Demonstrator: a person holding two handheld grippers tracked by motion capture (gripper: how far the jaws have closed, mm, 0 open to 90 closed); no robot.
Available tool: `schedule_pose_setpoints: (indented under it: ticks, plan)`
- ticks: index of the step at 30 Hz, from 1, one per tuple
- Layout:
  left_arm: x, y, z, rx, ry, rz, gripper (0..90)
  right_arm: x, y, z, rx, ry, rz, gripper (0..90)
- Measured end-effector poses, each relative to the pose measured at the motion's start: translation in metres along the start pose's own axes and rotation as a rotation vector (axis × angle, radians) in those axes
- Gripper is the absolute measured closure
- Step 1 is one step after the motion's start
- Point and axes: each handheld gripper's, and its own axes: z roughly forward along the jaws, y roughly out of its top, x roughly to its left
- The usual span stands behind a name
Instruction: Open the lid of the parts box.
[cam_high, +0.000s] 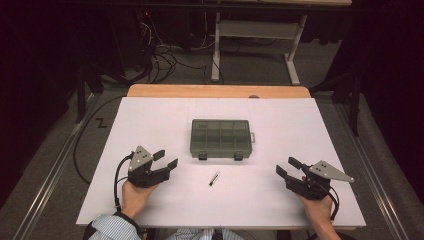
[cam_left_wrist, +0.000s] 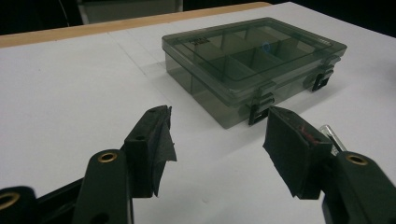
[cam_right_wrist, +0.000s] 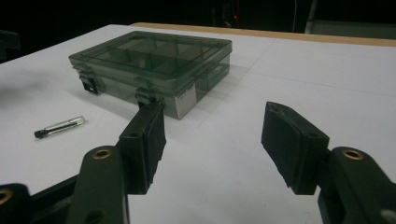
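Observation:
A smoky clear compartment box (cam_high: 220, 138) with its lid down and two black latches lies at the middle of the white table (cam_high: 150, 115). A small clear vial with a black cap (cam_high: 214, 178) lies in front of it. My left gripper (cam_high: 165, 159) rests at the near left, open and empty, aimed toward the box (cam_left_wrist: 247, 60). My right gripper (cam_high: 288, 166) rests at the near right, open and empty, facing the box (cam_right_wrist: 154, 60) and the vial (cam_right_wrist: 60, 126). In the left gripper view the vial (cam_left_wrist: 332, 137) peeks from behind the right jaw.
The table has a wooden far edge (cam_high: 218, 91). Beyond it stand a white desk frame (cam_high: 255, 35) and tangled cables (cam_high: 162, 55) on the floor. A black cable (cam_high: 80, 145) runs along the floor at the left.

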Motion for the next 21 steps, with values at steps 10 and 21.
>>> schedule_pose_setpoints:
  ticks: [10,21]
  plan:
    - [0.0,0.002,0.005,-0.003,0.0,0.001,40.0,0.003,0.002,0.01,0.003,0.015,-0.003,42.4]
    - [-0.001,0.003,0.011,0.0,-0.004,0.005,40.0,0.002,0.005,0.015,-0.005,0.008,0.017,42.5]
